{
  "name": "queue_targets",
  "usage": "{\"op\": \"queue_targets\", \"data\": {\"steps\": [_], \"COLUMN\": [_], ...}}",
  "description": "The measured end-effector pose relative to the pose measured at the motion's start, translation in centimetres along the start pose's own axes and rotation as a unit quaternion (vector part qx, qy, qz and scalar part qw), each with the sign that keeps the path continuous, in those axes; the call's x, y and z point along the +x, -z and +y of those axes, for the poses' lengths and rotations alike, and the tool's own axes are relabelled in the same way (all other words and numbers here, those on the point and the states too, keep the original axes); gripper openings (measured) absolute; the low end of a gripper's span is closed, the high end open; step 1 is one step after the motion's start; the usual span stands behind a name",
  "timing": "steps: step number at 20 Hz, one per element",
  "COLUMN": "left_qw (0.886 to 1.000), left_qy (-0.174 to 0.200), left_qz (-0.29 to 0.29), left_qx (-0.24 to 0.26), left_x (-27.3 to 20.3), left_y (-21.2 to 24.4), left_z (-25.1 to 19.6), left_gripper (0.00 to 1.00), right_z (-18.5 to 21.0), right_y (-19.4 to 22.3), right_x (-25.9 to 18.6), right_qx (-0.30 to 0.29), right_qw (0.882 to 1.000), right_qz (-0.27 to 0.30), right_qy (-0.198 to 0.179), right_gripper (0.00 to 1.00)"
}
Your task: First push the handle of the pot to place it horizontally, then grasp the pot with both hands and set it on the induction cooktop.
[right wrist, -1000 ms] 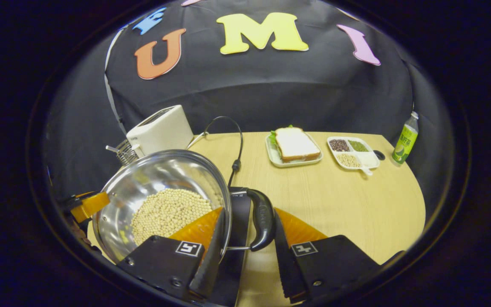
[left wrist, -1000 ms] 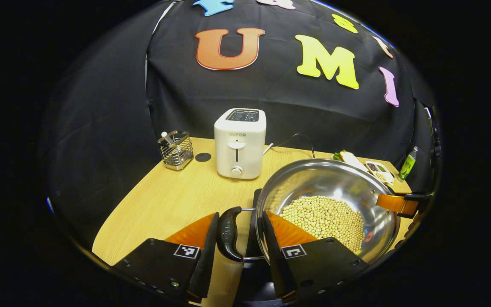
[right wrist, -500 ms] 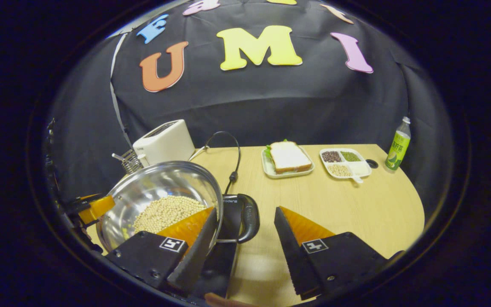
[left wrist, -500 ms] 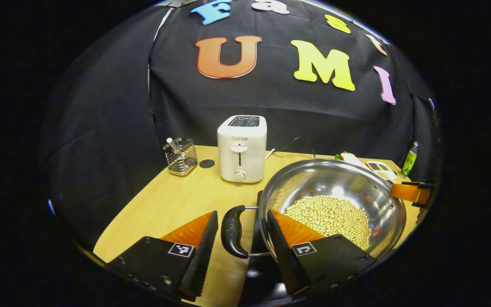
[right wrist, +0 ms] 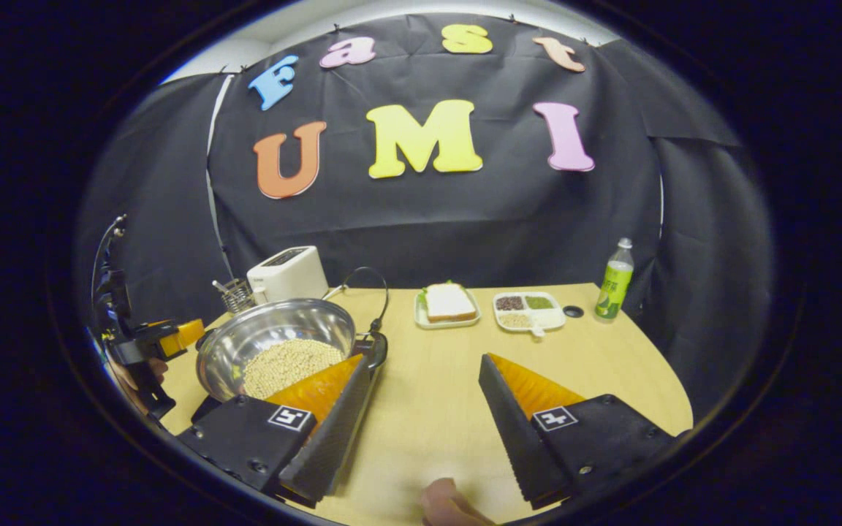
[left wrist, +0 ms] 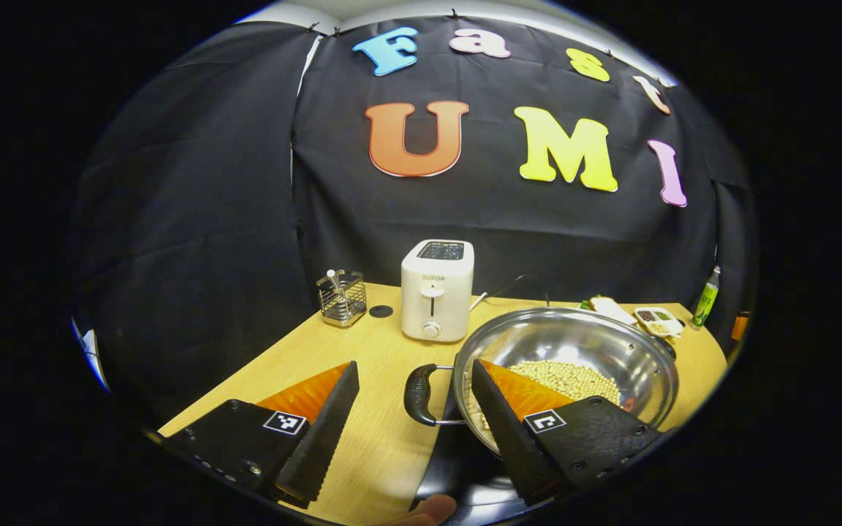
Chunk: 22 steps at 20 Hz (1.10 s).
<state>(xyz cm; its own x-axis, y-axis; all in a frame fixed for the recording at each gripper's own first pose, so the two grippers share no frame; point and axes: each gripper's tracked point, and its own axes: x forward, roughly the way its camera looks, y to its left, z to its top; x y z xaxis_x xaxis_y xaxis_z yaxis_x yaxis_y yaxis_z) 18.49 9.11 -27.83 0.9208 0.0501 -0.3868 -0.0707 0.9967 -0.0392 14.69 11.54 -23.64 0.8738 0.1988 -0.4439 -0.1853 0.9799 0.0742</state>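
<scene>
Both grippers, left and right, have backed off the pot, fingers wide and empty, leaving it on the cooktop.

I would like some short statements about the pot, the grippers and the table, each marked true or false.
1. The pot holds pale beans. True.
2. The left gripper is shut on the pot's handle. False: it is open, and the handle lies between its fingers untouched.
3. The right gripper is open. True.
4. The toaster lies on its side. False: it stands upright.
5. A sandwich rests on a plate. True.
</scene>
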Motion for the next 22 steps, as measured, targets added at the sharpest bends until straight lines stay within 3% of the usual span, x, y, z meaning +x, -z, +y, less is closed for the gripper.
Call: {"op": "queue_targets", "data": {"steps": [10, 12, 22], "left_qw": [0.995, 0.993, 0.986], "left_qy": [0.04, 0.046, 0.075], "left_qz": [-0.09, -0.104, -0.147], "left_qx": [0.019, 0.019, 0.016], "left_x": [-13.2, -15.6, -24.5], "left_y": [-7.0, -8.3, -11.6], "left_z": [-5.5, -6.4, -9.3], "left_gripper": [0.93, 0.92, 0.93], "right_z": [-3.1, -3.6, -4.5], "right_y": [-3.3, -4.2, -7.4], "right_x": [-11.4, -13.1, -20.3], "right_qx": [-0.007, -0.002, -0.003], "right_qw": [0.996, 0.995, 0.988], "right_qz": [-0.079, -0.091, -0.145], "right_qy": [0.027, 0.034, 0.048], "right_gripper": [0.95, 0.99, 0.97]}}
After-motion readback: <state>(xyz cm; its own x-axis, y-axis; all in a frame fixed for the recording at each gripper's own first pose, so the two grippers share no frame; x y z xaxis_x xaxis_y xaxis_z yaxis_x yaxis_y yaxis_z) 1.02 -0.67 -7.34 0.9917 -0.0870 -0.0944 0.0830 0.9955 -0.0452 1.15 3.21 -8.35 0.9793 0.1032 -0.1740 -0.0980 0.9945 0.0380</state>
